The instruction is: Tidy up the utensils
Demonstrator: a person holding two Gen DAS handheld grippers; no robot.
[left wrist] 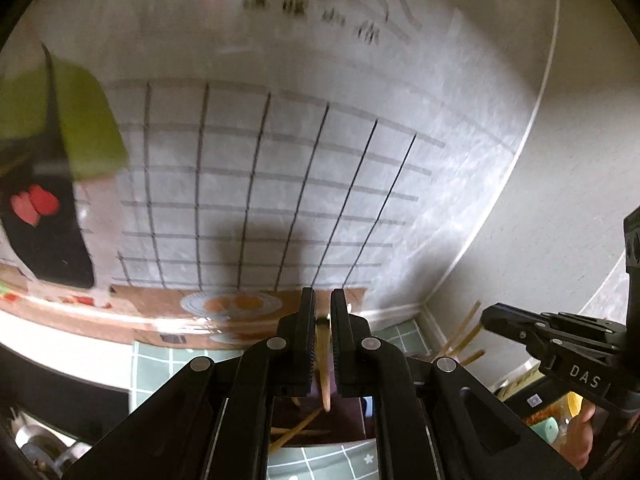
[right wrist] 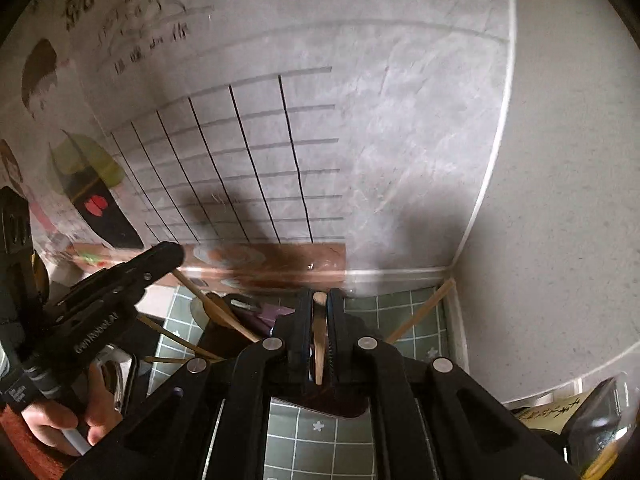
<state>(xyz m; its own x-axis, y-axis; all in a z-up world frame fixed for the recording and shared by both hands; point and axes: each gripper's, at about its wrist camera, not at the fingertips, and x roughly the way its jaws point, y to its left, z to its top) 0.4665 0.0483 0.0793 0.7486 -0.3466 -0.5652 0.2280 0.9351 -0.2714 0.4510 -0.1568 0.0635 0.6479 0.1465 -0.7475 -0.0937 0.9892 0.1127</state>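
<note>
Wooden sticks, prob chopsticks, are what both grippers have in hand. Left gripper (left wrist: 322,344): jaws nearly closed w/ a narrow gap, 1 pale wooden stick (left wrist: 325,376) between the ribbed pads; whether both pads bite or it just sits in the gap, can't tell. Right gripper (right wrist: 319,340): jaws pinched tight on a 2nd wooden piece (right wrist: 319,332), its rounded end poking up just past the fingertips. More loose chopsticks (right wrist: 216,312) fan out of a dark holder (right wrist: 248,320) below, on a green checked mat (right wrist: 320,436) in the wall corner; 1 stray stick (right wrist: 420,312) leans to the right side. Handling, as a judgement: these look light, stiff, thin and smooth, so they'd pivot or slide in the pads if held near 1 end. Better to grip around mid-length w/ the stick across the ribbing, firm but not crushing. Not fragile, but a long lever knocks neighbours easily, so lower it straight into the holder.
</note>
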